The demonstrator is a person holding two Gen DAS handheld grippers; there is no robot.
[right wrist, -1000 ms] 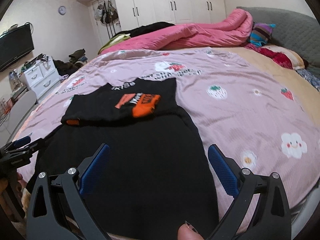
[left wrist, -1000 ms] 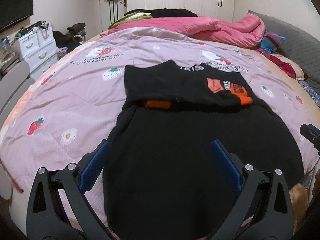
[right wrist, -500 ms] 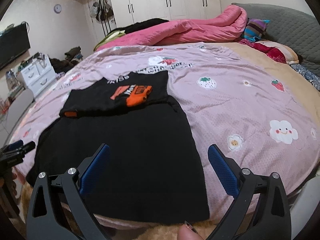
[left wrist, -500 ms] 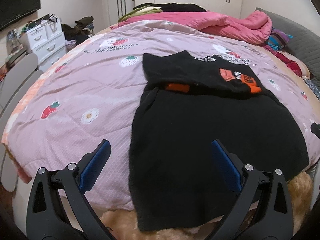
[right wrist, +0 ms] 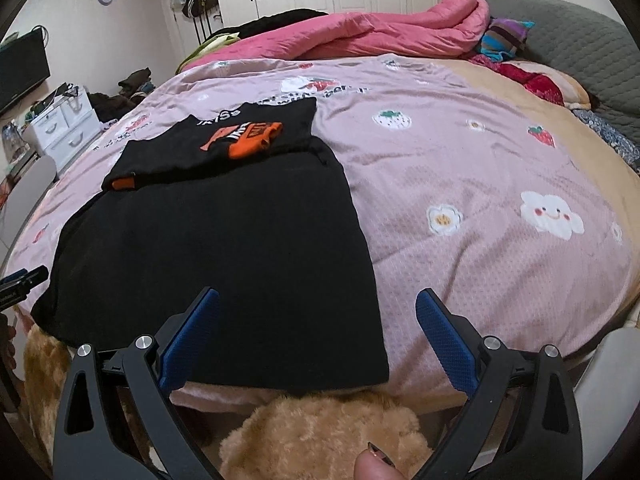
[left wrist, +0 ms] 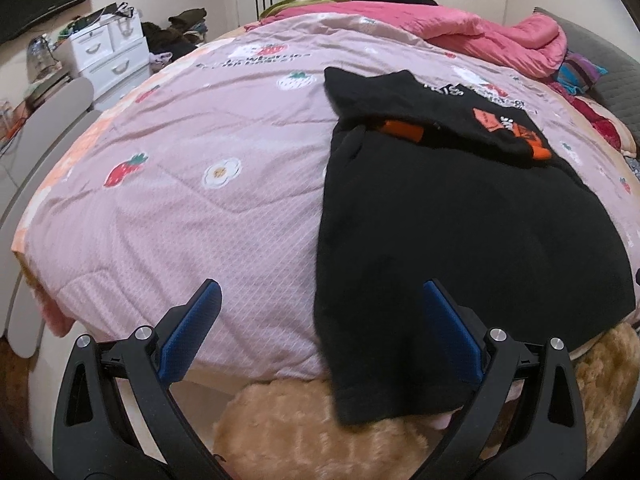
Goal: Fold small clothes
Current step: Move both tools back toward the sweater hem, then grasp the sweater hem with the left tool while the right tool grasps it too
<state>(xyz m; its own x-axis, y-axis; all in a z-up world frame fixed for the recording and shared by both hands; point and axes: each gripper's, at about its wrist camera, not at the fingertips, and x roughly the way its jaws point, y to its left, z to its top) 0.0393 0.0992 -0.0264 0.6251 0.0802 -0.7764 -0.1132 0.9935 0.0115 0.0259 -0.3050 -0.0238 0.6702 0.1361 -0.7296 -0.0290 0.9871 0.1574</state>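
A black garment [left wrist: 460,240] with orange patches [left wrist: 528,140] lies flat on the pink bedspread [left wrist: 180,208]. Its top part is folded down over the body, and its lower hem hangs over the bed's near edge. It also shows in the right wrist view [right wrist: 224,240], with the orange print [right wrist: 252,138] at the far end. My left gripper [left wrist: 320,300] is open and empty, held off the bed's near edge by the garment's left hem corner. My right gripper [right wrist: 318,308] is open and empty, by the right hem corner. The left gripper's tip [right wrist: 24,276] shows at the left edge.
A tan furry rug or plush [left wrist: 304,432] lies below the bed edge, also seen in the right wrist view [right wrist: 320,436]. A pink duvet [right wrist: 352,36] is heaped at the far side. A white drawer unit [left wrist: 108,56] and a grey chair [left wrist: 40,128] stand left of the bed.
Both grippers have drawn back from over the garment to beyond the bed's near edge, both still open. The left one also shifted left. The garment lies unmoved.
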